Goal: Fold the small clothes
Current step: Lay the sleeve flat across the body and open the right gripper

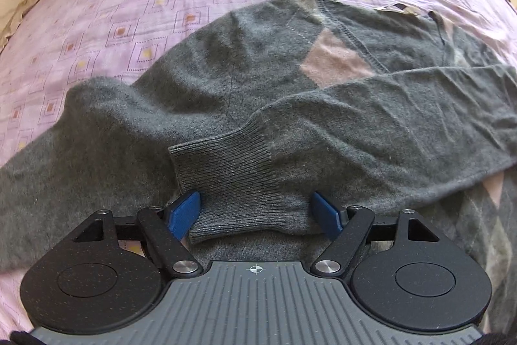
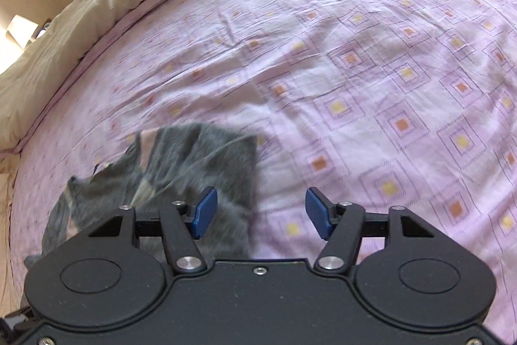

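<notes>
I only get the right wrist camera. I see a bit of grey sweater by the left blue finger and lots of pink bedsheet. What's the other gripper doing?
Observer: The left gripper is open, its blue pads either side of a ribbed cuff.
Operator: Is the cuff on the sheet?
Observer: No, that sleeve is folded across the grey sweater, so the cuff lies on the sweater's body.
Operator: Is the sweater all grey?
Observer: No, it has a pink diamond patch on the chest.
Operator: And my gripper?
Observer: The right gripper is open, holding nothing, over the bedsheet.
</notes>
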Demonstrator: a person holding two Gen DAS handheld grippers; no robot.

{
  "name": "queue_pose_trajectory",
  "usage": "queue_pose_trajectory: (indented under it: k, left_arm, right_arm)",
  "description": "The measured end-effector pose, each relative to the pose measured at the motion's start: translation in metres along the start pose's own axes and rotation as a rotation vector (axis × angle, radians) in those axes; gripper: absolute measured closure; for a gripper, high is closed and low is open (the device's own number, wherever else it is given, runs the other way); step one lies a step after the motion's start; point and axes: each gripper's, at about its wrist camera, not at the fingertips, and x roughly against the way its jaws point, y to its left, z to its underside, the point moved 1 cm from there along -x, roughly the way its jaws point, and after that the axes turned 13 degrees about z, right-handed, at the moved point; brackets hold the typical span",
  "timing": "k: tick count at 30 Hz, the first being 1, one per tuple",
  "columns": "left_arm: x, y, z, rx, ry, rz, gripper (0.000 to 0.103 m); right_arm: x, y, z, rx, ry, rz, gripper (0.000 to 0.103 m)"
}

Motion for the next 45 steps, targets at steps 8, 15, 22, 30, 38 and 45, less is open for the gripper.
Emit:
queue_pose_trajectory:
  k: [8, 15, 22, 30, 38, 45]
  left_arm:
    - [-0.005, 0.003, -0.003, 0.002, 0.018, 0.004, 0.025]
    - [-0.007, 0.002, -0.004, 0.006, 0.012, 0.005, 0.023]
    - [-0.007, 0.002, -0.005, 0.011, 0.015, 0.007, 0.022]
    - [-0.008, 0.002, -0.005, 0.017, 0.012, 0.002, 0.021]
    - [-0.007, -0.001, -0.004, 0.024, -0.011, -0.010, 0.018]
    - [-0.006, -0.003, -0.001, 0.011, -0.029, -0.009, 0.014]
  right_arm:
    - [-0.038, 0.018, -0.014, 0.035, 0.031, -0.003, 0.049]
    - [-0.023, 0.035, -0.018, 0.147, -0.017, -0.031, 0.091]
    - [-0.039, 0.034, -0.023, 0.257, 0.001, 0.098, 0.092]
    - [-0.020, 0.032, -0.018, 0.208, -0.038, 0.110, 0.072]
    - [0.019, 0.044, 0.038, 0.301, -0.016, 0.049, 0.057]
    - [0.006, 0.017, 0.065, 0.249, 0.048, 0.115, 0.052]
